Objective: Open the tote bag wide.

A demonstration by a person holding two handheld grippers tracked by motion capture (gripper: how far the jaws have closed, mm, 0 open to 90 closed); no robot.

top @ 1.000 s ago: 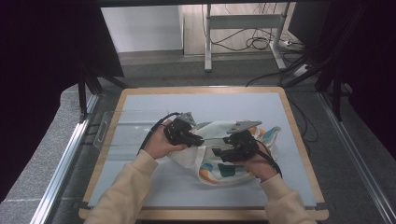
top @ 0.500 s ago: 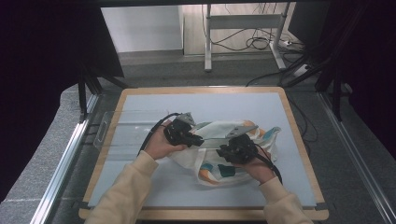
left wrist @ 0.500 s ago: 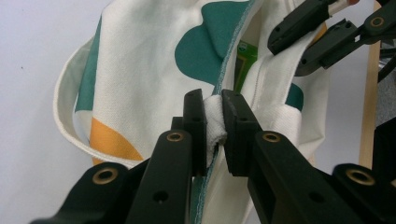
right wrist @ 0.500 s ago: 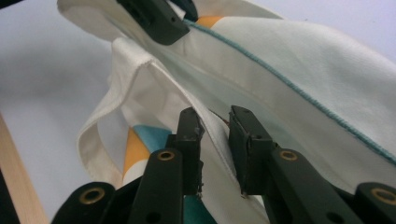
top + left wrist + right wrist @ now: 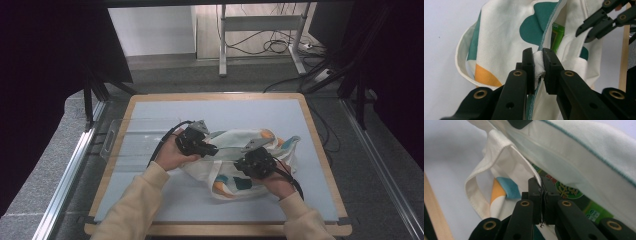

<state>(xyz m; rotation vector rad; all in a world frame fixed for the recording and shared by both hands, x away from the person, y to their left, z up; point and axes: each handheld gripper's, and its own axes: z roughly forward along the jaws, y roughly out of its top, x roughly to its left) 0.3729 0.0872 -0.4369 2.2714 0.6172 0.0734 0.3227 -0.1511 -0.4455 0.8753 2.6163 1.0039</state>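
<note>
One cloth bag (image 5: 235,160), cream with teal, orange and blue patches, lying mid-table, slightly right of centre and toward the near side. One loop handle (image 5: 477,180) hanging at its edge in the right gripper view; another band (image 5: 464,65) curving off the left side in the left gripper view. One green packet (image 5: 584,202) inside, seen through the mouth; same green (image 5: 557,35) glimpsed in the left gripper view.

Two grippers, one per hand. Left gripper (image 5: 538,67) clamped on a bunched fold of the bag's teal-stitched rim, white cloth squeezed between the pads. At the bag's left edge in the high view (image 5: 206,148).

Right gripper (image 5: 540,195) just been closing; jaws now pinched almost flat together on a thin edge of bag cloth. At the bag's near right part from above (image 5: 250,165). Its jaw tips also at top right of the left gripper view.

One table (image 5: 165,107), pale blue top, wood border. Two cream sleeves (image 5: 135,210) entering from the near edge.
</note>
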